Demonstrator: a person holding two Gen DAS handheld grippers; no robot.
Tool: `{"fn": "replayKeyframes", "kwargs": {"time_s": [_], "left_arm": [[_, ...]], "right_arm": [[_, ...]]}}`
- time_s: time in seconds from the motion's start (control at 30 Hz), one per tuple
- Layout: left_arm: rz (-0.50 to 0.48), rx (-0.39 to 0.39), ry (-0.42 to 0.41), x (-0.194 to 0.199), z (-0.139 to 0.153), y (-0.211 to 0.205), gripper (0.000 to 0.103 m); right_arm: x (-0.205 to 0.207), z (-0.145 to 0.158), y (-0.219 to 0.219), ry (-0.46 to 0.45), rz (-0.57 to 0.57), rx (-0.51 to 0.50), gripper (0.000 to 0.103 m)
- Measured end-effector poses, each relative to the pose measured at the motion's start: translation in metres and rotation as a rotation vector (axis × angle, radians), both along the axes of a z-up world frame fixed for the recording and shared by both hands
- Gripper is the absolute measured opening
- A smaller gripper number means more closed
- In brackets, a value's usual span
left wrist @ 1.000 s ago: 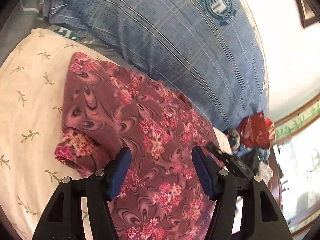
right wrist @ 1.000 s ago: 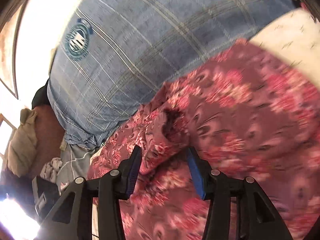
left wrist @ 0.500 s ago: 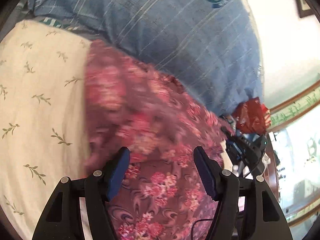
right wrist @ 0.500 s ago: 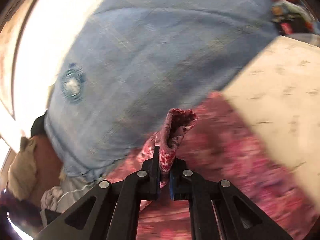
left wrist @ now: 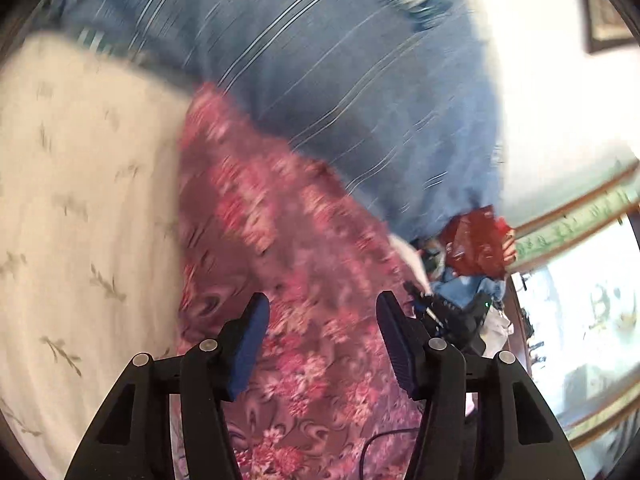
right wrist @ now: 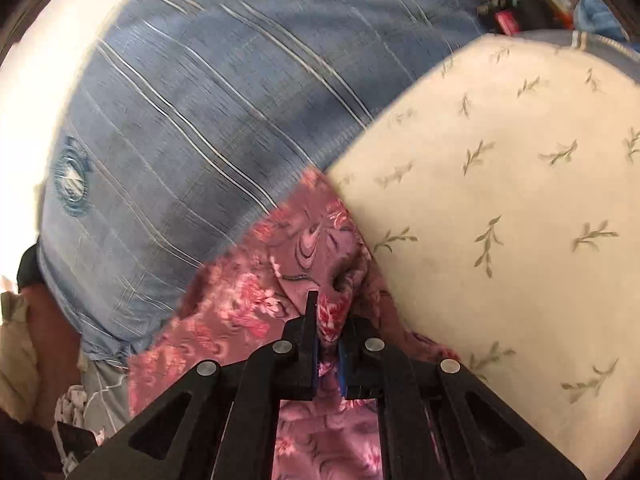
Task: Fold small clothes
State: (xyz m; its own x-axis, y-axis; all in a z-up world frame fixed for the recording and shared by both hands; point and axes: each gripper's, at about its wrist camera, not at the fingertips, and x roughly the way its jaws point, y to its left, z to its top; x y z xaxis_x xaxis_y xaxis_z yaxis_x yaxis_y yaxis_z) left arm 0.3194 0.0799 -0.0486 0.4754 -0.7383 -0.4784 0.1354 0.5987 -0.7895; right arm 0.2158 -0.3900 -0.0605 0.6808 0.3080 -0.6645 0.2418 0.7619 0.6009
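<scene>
Floral garment (right wrist: 248, 304) is lying on the cream sheet (right wrist: 520, 200), stretching toward eleven o'clock; right gripper (right wrist: 328, 344) is pinching a raised fold; left gripper (left wrist: 320, 344) is closing, gripping nothing; folding is looking barely begun.

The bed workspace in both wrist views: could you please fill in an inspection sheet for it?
Surface: cream leaf-print sheet, partly bare.
Job's things: floral maroon garment spread on the sheet, one fold lifted.
Clutter: blue striped pillow behind; red packet and small items at the bed's edge.
Grippers: left gripper over the garment, closing, nothing pinched; right gripper shut on a garment fold.
Cables: thin black cable on the garment.
Surroundings: bright wall, framed picture, window.
</scene>
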Motion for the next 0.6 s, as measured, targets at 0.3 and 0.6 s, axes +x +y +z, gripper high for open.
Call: {"fn": "replayKeyframes", "kwargs": {"time_s": [0.3, 0.6], "left_arm": [[0.066, 0.403, 0.042, 0.014, -0.023, -0.043, 0.046], [0.021, 0.515, -0.004, 0.009, -0.025, -0.067, 0.054]], "right_arm": [[-0.027, -0.007, 0.021, 0.016, 0.103, -0.181, 0.006], [-0.072, -0.009, 0.017, -0.023, 0.107, -0.210, 0.011]]}}
